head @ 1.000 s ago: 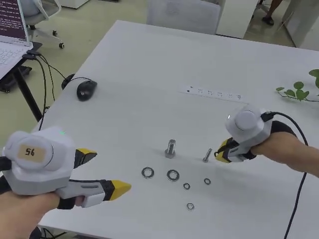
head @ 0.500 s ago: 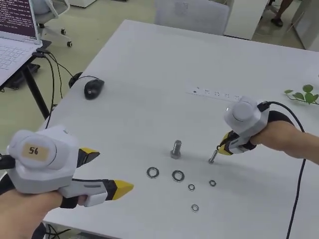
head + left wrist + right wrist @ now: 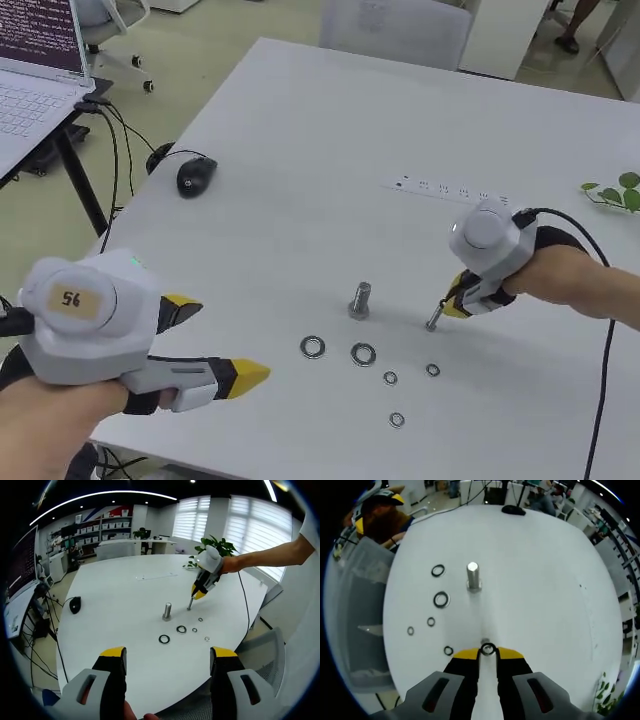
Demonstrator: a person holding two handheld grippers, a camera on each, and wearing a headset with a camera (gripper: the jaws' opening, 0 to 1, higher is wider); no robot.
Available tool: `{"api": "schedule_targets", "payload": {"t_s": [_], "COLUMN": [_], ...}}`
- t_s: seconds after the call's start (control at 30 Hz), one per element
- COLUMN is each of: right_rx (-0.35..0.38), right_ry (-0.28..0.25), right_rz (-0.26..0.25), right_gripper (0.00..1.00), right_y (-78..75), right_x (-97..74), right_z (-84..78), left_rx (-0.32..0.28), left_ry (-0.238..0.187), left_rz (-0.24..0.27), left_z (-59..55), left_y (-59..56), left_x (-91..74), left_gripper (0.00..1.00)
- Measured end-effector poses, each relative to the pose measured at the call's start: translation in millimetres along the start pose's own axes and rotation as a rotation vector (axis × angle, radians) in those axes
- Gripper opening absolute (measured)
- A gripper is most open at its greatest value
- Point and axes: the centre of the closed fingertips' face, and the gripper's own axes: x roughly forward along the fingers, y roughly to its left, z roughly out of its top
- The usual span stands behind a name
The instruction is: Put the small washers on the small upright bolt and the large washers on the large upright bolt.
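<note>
Moved: right gripper point(image 3: 452, 306) has come in from just beside the small upright steel bolt point(image 3: 433, 320) to sit over its top. The left gripper point(image 3: 215, 342) keeps its low station, and the loose washers lie as before on the white table point(image 3: 300, 130).
Right gripper: jaws drawn almost together, pinching a small dark ring at the tips, which I read as a small steel washer point(image 3: 487, 649).
Left gripper: jaws wide apart with nothing between them, hovering near the front table edge.
Small bolt: upright beneath the right gripper's tips, to the right of the large upright steel bolt point(image 3: 361, 300).
Loose stock: two large steel washers point(image 3: 312, 347) just in front of the large bolt; three loose small washers point(image 3: 390, 378) to their right, clear of both bolts.
Step in hand (judgement): seating the held washer on the small bolt.
Method (judgement): centre the hole over the bolt's end, keep the ring level, and release only once the shaft is through. A sideways nudge would likely topple so slim a bolt.
Room: open tabletop behind and to the left of the bolts; white power strip point(image 3: 450, 188) and black computer mouse point(image 3: 196, 176) well apart.
Edges: the front table edge is near the loose small washers, so approach them from above.
</note>
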Motion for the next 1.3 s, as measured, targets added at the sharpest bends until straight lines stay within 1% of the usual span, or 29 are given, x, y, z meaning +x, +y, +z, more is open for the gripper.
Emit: {"api": "schedule_targets", "payload": {"t_s": [0.37, 0.63, 0.8, 1.0, 1.3], "right_rx": [-0.006, -0.011, -0.012, -0.002, 0.002], "right_ry": [-0.001, 0.008, 0.022, 0.031, 0.045], "right_rz": [0.011, 0.017, 0.019, 0.023, 0.031], "right_gripper": [0.14, 0.14, 0.14, 0.14, 0.14], "right_y": [-0.6, -4.0, -2.4, -0.6, 4.6], "right_x": [3.8, 10.2, 15.5, 26.1, 41.6], "right_z": [2.3, 0.9, -2.2, -6.0, -9.7], "left_rx": [-0.005, -0.008, -0.009, -0.012, -0.019], "left_ry": [-0.001, 0.001, 0.002, 0.007, 0.014], "left_rz": [0.003, 0.005, 0.006, 0.010, 0.017], "left_z": [1.0, 0.7, -0.3, -3.4, -7.0], "left_y": [1.7, 2.7, 3.6, 6.4, 7.2], "left_x": [0.8, 0.4, 0.3, -0.1, -2.2], "left_gripper": [0.67, 0.67, 0.67, 0.67, 0.67]}}
